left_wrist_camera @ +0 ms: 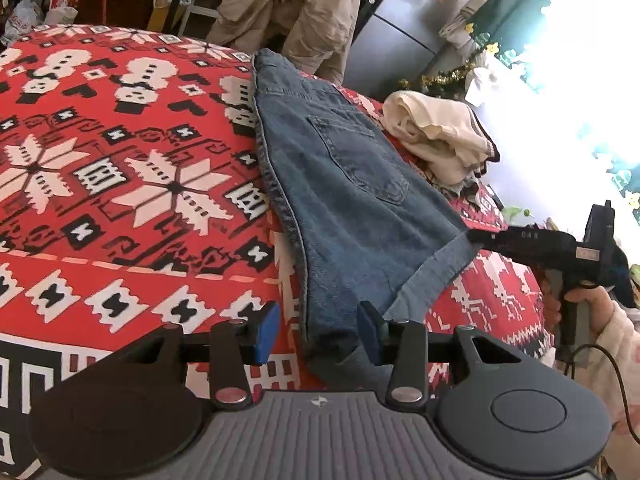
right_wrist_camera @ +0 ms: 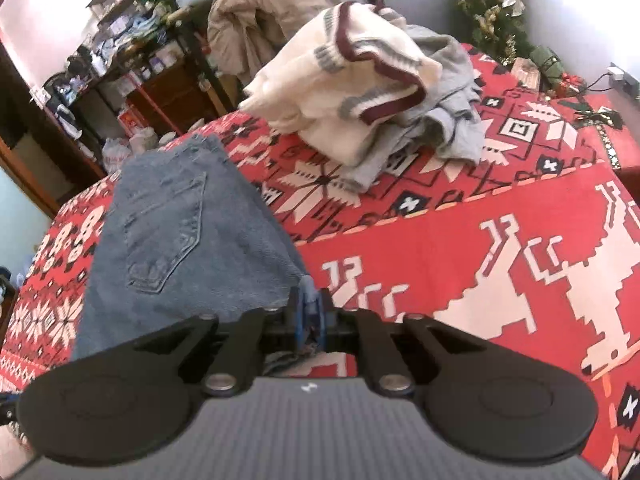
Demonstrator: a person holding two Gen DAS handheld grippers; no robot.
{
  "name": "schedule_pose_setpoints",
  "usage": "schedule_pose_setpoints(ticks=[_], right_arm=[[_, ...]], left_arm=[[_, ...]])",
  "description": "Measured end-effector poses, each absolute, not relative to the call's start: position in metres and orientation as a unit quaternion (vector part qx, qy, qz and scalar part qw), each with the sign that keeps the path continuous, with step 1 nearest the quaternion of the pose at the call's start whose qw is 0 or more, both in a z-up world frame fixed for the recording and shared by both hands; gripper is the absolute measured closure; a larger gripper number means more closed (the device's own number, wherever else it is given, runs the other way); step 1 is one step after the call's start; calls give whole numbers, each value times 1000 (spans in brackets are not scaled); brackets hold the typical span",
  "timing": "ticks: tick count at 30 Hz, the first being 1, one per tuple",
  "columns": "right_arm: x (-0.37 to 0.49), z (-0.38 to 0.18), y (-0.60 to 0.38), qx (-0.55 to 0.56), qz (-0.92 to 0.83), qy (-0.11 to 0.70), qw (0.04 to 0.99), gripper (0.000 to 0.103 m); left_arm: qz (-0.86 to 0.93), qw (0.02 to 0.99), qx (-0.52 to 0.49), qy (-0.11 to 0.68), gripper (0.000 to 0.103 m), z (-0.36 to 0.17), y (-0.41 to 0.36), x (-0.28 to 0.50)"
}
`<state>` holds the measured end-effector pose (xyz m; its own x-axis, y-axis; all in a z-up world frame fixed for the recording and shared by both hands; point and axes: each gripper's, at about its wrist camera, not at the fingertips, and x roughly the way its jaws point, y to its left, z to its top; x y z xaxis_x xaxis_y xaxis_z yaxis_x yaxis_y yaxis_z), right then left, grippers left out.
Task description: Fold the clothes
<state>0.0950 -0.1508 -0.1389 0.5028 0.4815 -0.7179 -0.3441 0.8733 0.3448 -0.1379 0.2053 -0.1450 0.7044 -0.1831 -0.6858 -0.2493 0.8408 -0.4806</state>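
Denim jeans (left_wrist_camera: 340, 184) on red blanket (left_wrist_camera: 120, 160), right tool (right_wrist_camera: 308, 314) pinching corner, left tool (left_wrist_camera: 319, 330) spread

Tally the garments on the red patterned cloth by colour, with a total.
Blue denim jeans: 1
Cream sweater with maroon and grey stripes: 1
Grey garment under the sweater: 1
Total: 3

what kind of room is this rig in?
Likely a lived-in home room: red patterned blanket as work surface, laundry pile behind the jeans, cluttered shelves, and Christmas garland.
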Motion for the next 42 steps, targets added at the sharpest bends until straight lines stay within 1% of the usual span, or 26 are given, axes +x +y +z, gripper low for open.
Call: schedule_pose_setpoints(ticks=[1, 4, 8, 12, 13, 15, 16, 20, 23, 26, 29, 34, 36, 38, 39, 41, 42], right_arm=[[95, -139, -153, 79, 239, 436, 864, 69], [102, -144, -163, 104, 248, 451, 851, 69], [111, -152, -171, 139, 270, 468, 829, 69], [106, -153, -163, 114, 290, 459, 832, 70], [105, -153, -161, 113, 295, 460, 830, 73], [102, -153, -158, 109, 299, 456, 831, 77], [101, -153, -157, 109, 301, 455, 831, 82], [97, -149, -155, 110, 294, 454, 833, 89], [91, -138, -155, 116, 298, 455, 831, 91], [71, -117, -154, 125, 324, 445, 825, 92], [39, -104, -146, 117, 349, 444, 817, 92], [-16, -122, -123, 103, 348, 469, 805, 93], [-30, -136, -117, 93, 338, 470, 810, 92], [-35, -143, -118, 99, 325, 463, 818, 89], [-35, -143, -120, 108, 322, 463, 818, 87], [-35, -141, -124, 112, 318, 467, 817, 80], [-34, -138, -126, 112, 316, 466, 818, 80]], left_arm=[[13, 876, -286, 387, 58, -145, 206, -137], [0, 864, -301, 404, 53, -150, 204, -134], [-2, 855, -308, 418, 53, -159, 199, -128], [14, 852, -317, 416, 60, -165, 195, -123], [20, 853, -318, 412, 69, -165, 195, -123], [22, 849, -332, 411, 80, -167, 195, -122], [25, 849, -334, 410, 83, -167, 195, -123], [33, 858, -324, 397, 88, -152, 197, -126], [38, 873, -315, 371, 89, -126, 212, -137], [58, 884, -307, 347, 90, -97, 236, -152], [86, 882, -302, 351, 90, -90, 260, -170], [116, 863, -288, 399, 90, -130, 272, -191], [123, 857, -296, 402, 90, -146, 274, -193], [129, 859, -293, 399, 86, -150, 274, -193], [136, 861, -286, 399, 81, -149, 275, -193], [149, 865, -269, 397, 76, -145, 275, -194], [152, 867, -265, 394, 72, -142, 276, -195]])
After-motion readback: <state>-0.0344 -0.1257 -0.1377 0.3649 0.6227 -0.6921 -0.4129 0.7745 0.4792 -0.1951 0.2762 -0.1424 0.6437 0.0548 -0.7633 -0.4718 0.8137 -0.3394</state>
